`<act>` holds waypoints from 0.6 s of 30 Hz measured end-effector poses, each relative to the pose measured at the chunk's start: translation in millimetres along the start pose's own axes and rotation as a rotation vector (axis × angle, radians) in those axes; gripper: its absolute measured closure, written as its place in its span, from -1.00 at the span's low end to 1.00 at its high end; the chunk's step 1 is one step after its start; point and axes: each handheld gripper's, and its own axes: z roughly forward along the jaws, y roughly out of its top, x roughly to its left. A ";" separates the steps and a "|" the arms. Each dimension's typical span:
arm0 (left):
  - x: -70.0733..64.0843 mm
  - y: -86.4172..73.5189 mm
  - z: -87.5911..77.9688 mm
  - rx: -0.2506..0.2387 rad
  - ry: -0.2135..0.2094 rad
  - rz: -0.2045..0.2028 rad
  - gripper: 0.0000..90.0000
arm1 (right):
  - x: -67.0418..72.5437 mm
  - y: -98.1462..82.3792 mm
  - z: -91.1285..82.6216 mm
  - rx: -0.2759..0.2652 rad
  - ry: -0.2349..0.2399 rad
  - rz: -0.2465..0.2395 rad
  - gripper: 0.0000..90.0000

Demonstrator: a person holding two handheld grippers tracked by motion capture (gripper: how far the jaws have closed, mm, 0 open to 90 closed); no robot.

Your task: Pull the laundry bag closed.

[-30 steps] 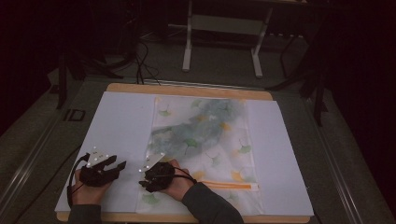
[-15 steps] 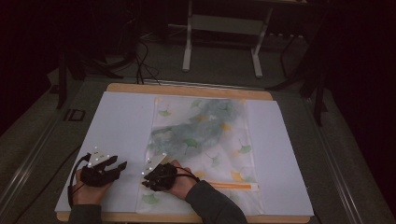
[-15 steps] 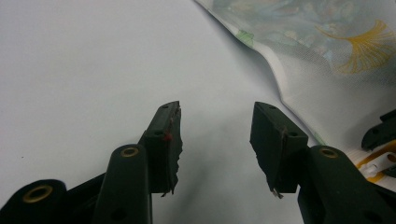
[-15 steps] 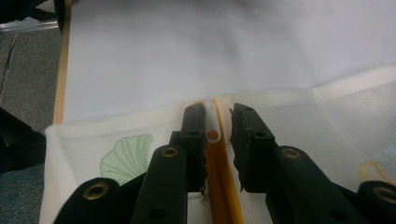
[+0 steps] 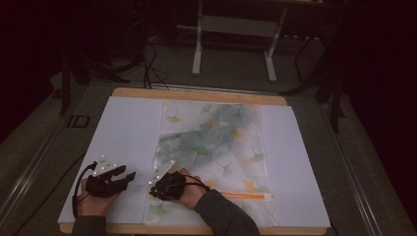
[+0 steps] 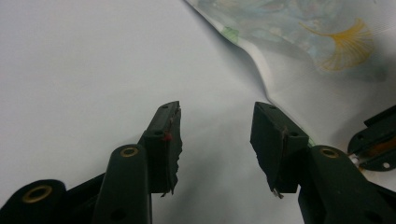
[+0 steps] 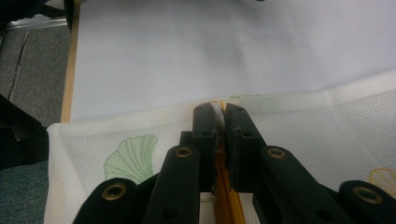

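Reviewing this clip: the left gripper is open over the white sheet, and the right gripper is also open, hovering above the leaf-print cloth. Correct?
Not quite. The right gripper is shut, its jaws pinched on the orange strip at the edge of the leaf-print cloth, as the right gripper view shows. The left gripper is indeed open over the white sheet.

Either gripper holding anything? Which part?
The right gripper is shut on the orange strip at the edge of the leaf-print cloth. The left gripper is open over the white sheet, holding nothing.
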 end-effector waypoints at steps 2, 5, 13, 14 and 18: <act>-0.7 -0.1 -0.8 0.001 -0.011 0.000 0.18 | -0.3 -0.1 -0.9 -0.002 0.002 -0.002 0.85; -3.6 -0.7 -3.6 -0.004 -0.026 -0.004 0.18 | 0.8 0.4 -2.2 0.002 -0.002 -0.007 0.85; -16.3 -3.2 -7.4 0.007 -0.071 0.006 0.19 | 1.6 2.1 -4.2 -0.003 -0.010 -0.018 0.85; -21.7 -4.2 -7.3 0.019 -0.080 0.012 0.19 | 1.7 2.2 -4.3 -0.004 -0.010 -0.016 0.85; -27.9 -5.7 -7.5 0.031 -0.093 0.024 0.19 | 1.3 2.6 -5.3 0.002 -0.010 -0.021 0.85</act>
